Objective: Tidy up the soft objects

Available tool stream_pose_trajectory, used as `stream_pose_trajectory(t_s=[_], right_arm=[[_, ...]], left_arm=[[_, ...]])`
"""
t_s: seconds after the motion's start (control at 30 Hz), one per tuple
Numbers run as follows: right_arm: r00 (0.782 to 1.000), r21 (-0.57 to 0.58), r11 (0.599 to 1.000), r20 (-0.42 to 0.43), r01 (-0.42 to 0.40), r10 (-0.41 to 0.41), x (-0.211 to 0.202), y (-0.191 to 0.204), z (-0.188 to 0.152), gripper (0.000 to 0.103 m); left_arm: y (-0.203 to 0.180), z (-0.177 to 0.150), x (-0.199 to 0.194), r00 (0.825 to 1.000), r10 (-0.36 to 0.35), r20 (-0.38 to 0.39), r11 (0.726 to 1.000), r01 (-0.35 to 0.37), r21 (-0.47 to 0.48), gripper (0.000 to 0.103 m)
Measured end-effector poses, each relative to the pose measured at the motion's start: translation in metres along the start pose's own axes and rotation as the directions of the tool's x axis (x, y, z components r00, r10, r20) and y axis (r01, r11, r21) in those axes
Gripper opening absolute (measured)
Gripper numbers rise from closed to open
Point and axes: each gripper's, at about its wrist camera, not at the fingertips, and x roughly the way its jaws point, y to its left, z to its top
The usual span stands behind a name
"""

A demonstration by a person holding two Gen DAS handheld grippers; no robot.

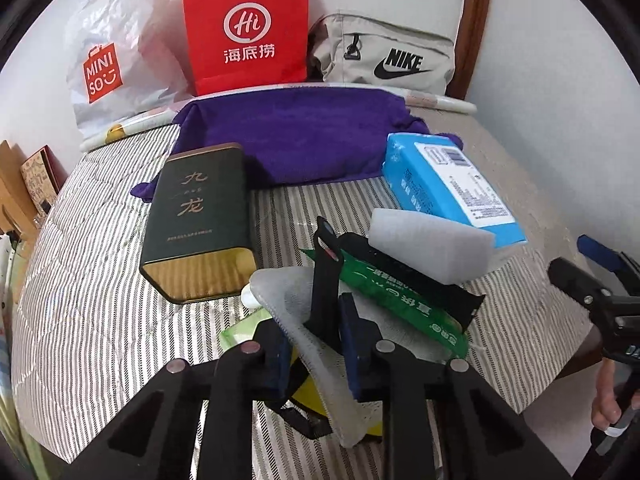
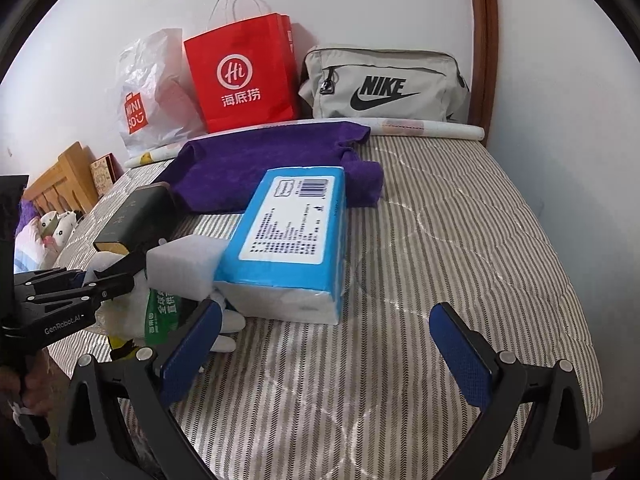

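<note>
A red paper bag (image 1: 246,28) is standing against the wall, sitting between a white plastic bag (image 1: 116,52) and a grey pouch (image 1: 384,56). A dark green tin (image 1: 200,220) is lying flat on the striped bedcover (image 2: 440,240). A wooden headboard (image 2: 60,178) is showing at the far left.

NIKE on grey bag (image 1: 384,56), MINISO on plastic bag (image 1: 108,52), Hi on red bag (image 1: 246,32)

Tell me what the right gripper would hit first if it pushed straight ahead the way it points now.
Probably nothing but the striped bedcover. The right gripper has open jaws over bare cover; the blue tissue pack lies just left of that line, though depth is hard to judge.
</note>
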Motion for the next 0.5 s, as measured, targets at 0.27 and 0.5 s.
stream_pose_trajectory(t_s=[0.27,0.5], right_arm=[[1.000,-0.020,1.000,-0.001,-0.004,0.004,-0.003,0.010,0.000,0.103],[1.000,-0.048,0.999,-0.009,-0.007,0.007,-0.002,0.019,-0.003,0.103]], left_arm=[[0.023,-0.002,-0.016,0.997,-0.073,0.008,0.996,0.074,-0.056,0.018],[0.030,-0.018,-0.015,0.993,-0.109,-0.038,0.993,0.108,-0.049,0.018]])
